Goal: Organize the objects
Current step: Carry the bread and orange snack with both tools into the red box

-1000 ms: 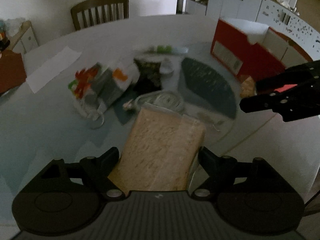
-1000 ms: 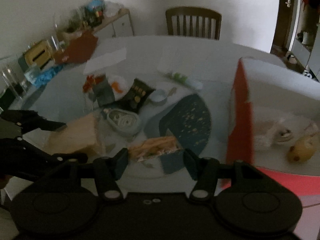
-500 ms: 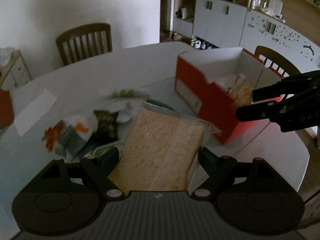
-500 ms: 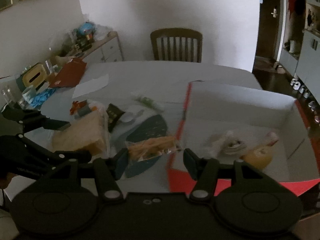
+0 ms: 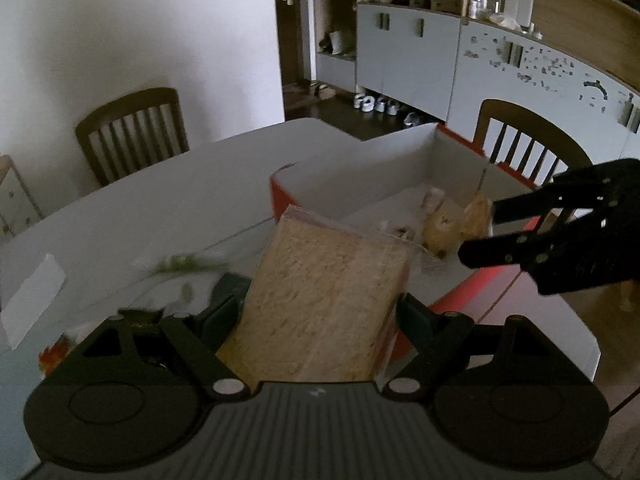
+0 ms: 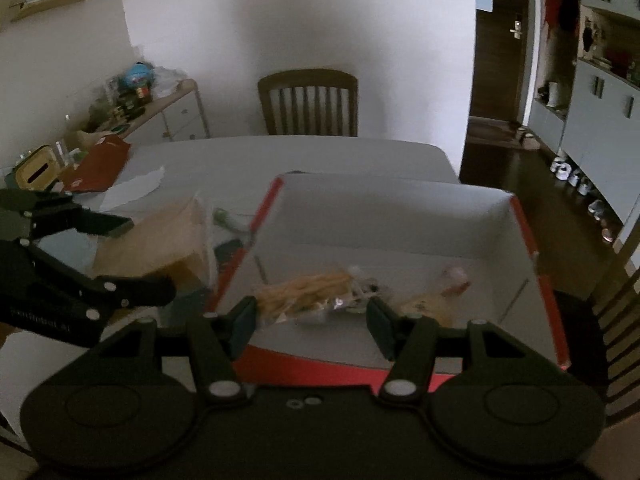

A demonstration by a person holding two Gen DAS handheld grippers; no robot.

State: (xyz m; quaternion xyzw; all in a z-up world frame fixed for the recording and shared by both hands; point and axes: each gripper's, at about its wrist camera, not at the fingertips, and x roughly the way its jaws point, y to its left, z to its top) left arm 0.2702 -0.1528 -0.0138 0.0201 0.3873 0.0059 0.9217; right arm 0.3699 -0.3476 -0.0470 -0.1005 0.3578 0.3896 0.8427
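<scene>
The clear-bagged tan loaf of sliced bread (image 5: 324, 304), long axis pointing boxward, was clamped in the widely spread left gripper (image 5: 320, 312) just left of the red, white-lined cardboard box (image 6: 520, 216). The crinkly orange snack packet (image 6: 308, 294) was pinched in the half-spread right gripper (image 6: 312, 320), nearer, over the box's interior.

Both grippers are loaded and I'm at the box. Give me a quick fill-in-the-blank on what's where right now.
1. The left gripper is closed on a bagged slab of sliced ____.
2. The right gripper holds a clear snack packet over the ____ box.
3. The box's inside walls are ____.
4. At the table's far side stands a wooden ____.

Missing words: bread; red; white; chair
</scene>
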